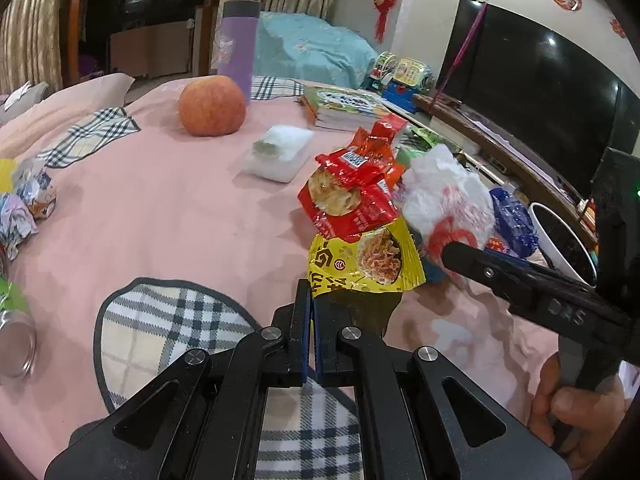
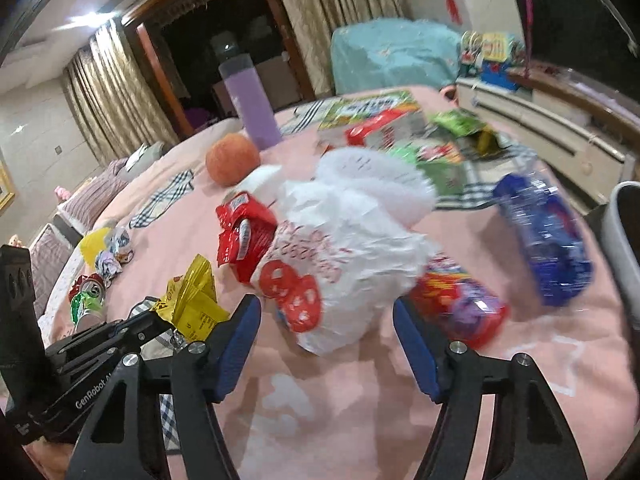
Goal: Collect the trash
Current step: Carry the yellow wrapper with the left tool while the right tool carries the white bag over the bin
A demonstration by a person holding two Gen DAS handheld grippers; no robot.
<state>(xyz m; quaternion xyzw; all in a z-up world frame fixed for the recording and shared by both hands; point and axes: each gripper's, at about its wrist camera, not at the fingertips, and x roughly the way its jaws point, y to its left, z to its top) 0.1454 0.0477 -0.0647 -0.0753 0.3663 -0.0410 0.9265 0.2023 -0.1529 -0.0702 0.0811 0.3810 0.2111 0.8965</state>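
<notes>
My left gripper point(image 1: 311, 292) is shut on the corner of a yellow snack wrapper point(image 1: 366, 262), held just above the pink cloth; it also shows in the right wrist view point(image 2: 192, 304). A red snack wrapper point(image 1: 352, 196) lies just beyond it. My right gripper point(image 2: 326, 316) is open, its blue pads on either side of a crumpled white plastic bag point(image 2: 344, 240) with red print. In the left wrist view one right gripper finger point(image 1: 480, 264) reaches toward that bag point(image 1: 444, 196). A blue wrapper point(image 2: 544, 236) lies to the right.
A white bin point(image 1: 560, 240) stands at the table's right edge. An apple point(image 1: 212, 106), purple flask point(image 1: 238, 48), tissue pack point(image 1: 280, 152) and books point(image 1: 344, 108) sit farther back. Crumpled wrappers point(image 1: 24, 200) and a can point(image 1: 14, 332) lie at left.
</notes>
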